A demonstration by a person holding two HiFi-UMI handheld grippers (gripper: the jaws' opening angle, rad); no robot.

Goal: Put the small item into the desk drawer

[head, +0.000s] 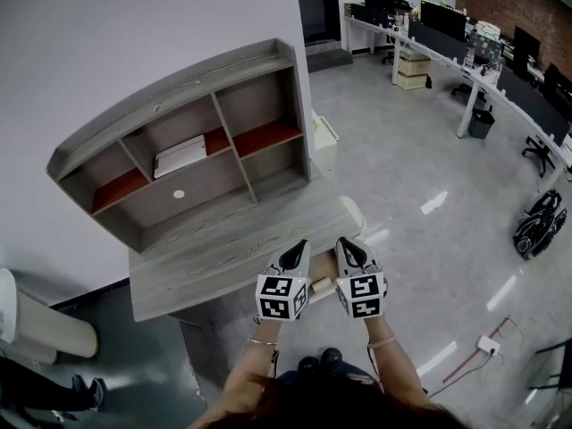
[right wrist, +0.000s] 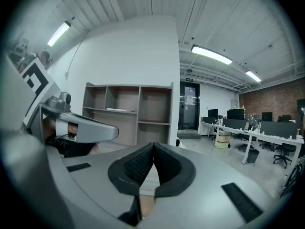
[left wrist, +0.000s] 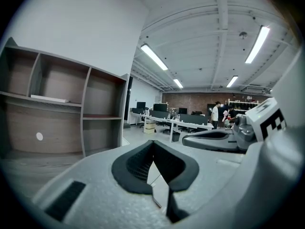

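Left gripper (head: 299, 248): jaws are pressing together, empty.
Right gripper (head: 345, 247): jaws are pressing together, empty.
Small tan item (head: 319, 284): we are seeing it low between both grippers, by the front edge of the grey wooden table (head: 206, 257); equally near.

Shelf unit (head: 214, 190) atop desk (head: 223, 259), against wall (head: 107, 34)
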